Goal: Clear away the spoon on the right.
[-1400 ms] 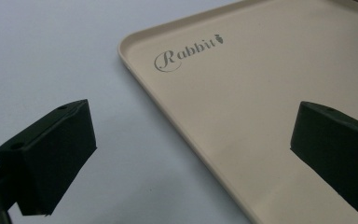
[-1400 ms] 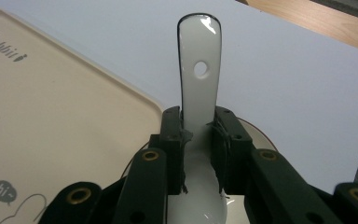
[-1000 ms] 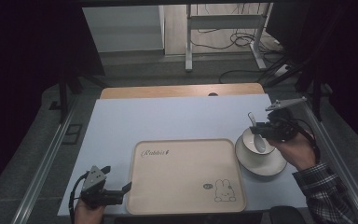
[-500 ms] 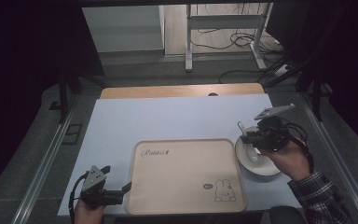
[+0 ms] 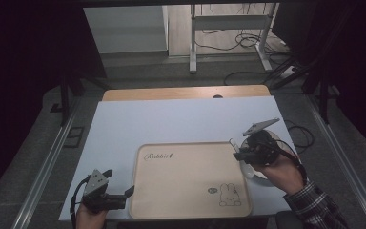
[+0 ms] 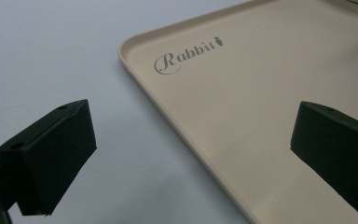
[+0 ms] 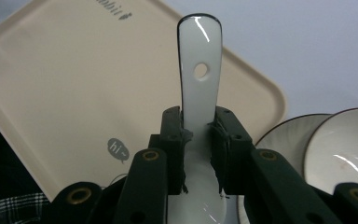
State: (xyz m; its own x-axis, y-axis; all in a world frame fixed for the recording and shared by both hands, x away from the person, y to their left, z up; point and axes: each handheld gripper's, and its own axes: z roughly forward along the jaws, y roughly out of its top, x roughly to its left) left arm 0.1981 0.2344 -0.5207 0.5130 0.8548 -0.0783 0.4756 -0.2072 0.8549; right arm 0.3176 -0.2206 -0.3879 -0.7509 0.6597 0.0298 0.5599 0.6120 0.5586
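A: What does the right gripper (image 7: 198, 154) have hold of?

B: Its two black jaws are drawn in close and clamped on a glossy white ceramic soup spoon (image 7: 198, 79), pads pressing both sides of the handle just above the bowl. In the high view the right gripper (image 5: 238, 153) sits at the right of the frame, at the right edge of the beige rectangular plastic tray (image 5: 181, 191).

A: How does the spoon look?

B: Flat white handle with a thin dark rim at its rounded tip and a small round hole near that end.

A: Which way does it point?

B: In the right gripper view its long axis runs straight up the frame, handle tip uppermost, over the tray's corner. A white dark-rimmed bowl (image 7: 349, 144) on a saucer (image 7: 284, 135) lies lower right.

A: And the left gripper (image 6: 191, 154)?

B: Jaws wide apart, gripping nothing, straddling the tray's edge.
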